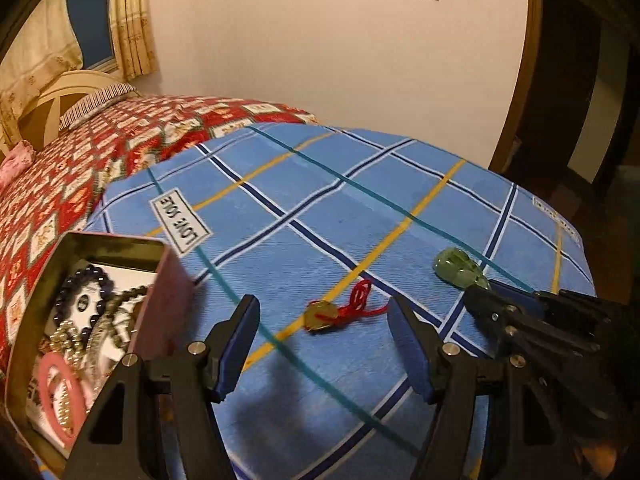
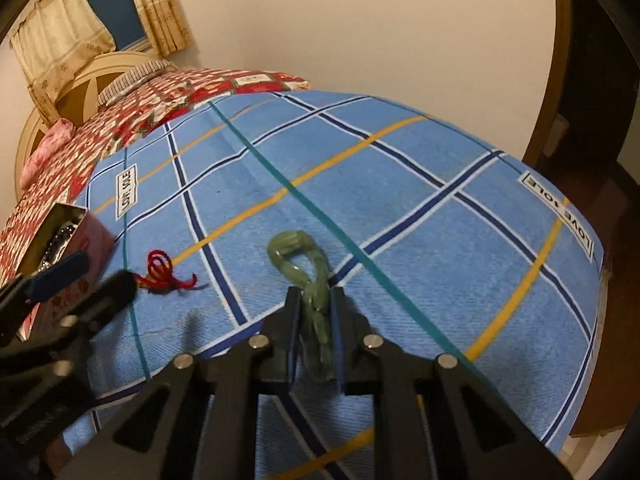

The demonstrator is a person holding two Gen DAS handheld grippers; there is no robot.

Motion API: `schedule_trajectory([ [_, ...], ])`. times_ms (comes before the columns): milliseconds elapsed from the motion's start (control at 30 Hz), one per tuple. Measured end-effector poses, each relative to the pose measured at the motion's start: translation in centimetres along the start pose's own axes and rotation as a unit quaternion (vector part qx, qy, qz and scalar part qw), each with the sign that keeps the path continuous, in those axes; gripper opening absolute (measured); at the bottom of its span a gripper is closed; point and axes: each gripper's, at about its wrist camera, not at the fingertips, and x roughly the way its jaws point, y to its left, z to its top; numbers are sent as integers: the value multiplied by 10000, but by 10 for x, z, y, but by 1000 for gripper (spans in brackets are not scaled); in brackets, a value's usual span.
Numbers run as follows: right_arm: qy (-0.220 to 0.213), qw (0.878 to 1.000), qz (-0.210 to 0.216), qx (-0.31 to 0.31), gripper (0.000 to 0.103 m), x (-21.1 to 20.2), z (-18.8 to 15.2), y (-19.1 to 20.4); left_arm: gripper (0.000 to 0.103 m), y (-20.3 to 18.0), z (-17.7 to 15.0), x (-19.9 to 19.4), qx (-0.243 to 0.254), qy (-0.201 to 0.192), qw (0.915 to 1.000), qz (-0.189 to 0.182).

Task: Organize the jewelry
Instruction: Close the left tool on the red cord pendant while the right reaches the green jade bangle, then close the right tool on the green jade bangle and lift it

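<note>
A green jade bead bracelet (image 2: 298, 258) lies on the blue plaid cloth (image 2: 400, 200); my right gripper (image 2: 316, 300) is shut on its near end, beads squeezed between the blue pads. The same bracelet (image 1: 456, 266) shows in the left wrist view, with my right gripper (image 1: 486, 292) at its lower end. A gold pendant on a red cord (image 1: 340, 312) rests between and just beyond the fingers of my left gripper (image 1: 322, 312), which is open and apart from it. The red cord (image 2: 166, 274) also shows in the right wrist view, beside my left gripper (image 2: 96, 276).
An open pink tin (image 1: 176, 280) at the left holds dark bead strings, chains and a pink ring (image 1: 60, 396). The tin (image 2: 86, 236) sits at the cloth's left edge. A red patterned bedspread (image 1: 80, 160) and headboard lie behind. A wall and dark doorway stand to the right.
</note>
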Motion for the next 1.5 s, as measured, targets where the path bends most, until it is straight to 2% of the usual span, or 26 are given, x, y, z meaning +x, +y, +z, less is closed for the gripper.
schedule_trajectory([
  [100, -34, 10000, 7, -27, 17, -1, 0, 1, 65, -7, 2, 8, 158, 2, 9999, -61],
  [167, -9, 10000, 31, 6, 17, 1, 0, 0, 53, -11, 2, 12, 252, 10, 9996, -97],
  [233, -12, 10000, 34, -1, 17, 2, 1, 0, 21, -13, 2, 22, 285, 167, 9993, -196],
  [267, -19, 10000, 33, -19, 17, 2, 0, 1, 12, -13, 2, 24, 289, 202, 9991, -222],
  [300, -22, 10000, 33, -42, 17, 2, 0, 1, 5, -12, 0, 26, 271, 235, 9991, -230],
  [400, -71, 9999, 97, -78, 17, 2, -1, 4, 1, -8, -3, 20, 148, 136, 9993, -319],
  [933, -650, 9970, 348, -254, 17, -22, -4, 15, 0, 12, -18, -44, -136, -548, 9982, -224],
  [1500, -886, 9920, 496, -751, 17, -35, -14, 56, 0, 35, -25, -84, -386, -824, 9956, -206],
])
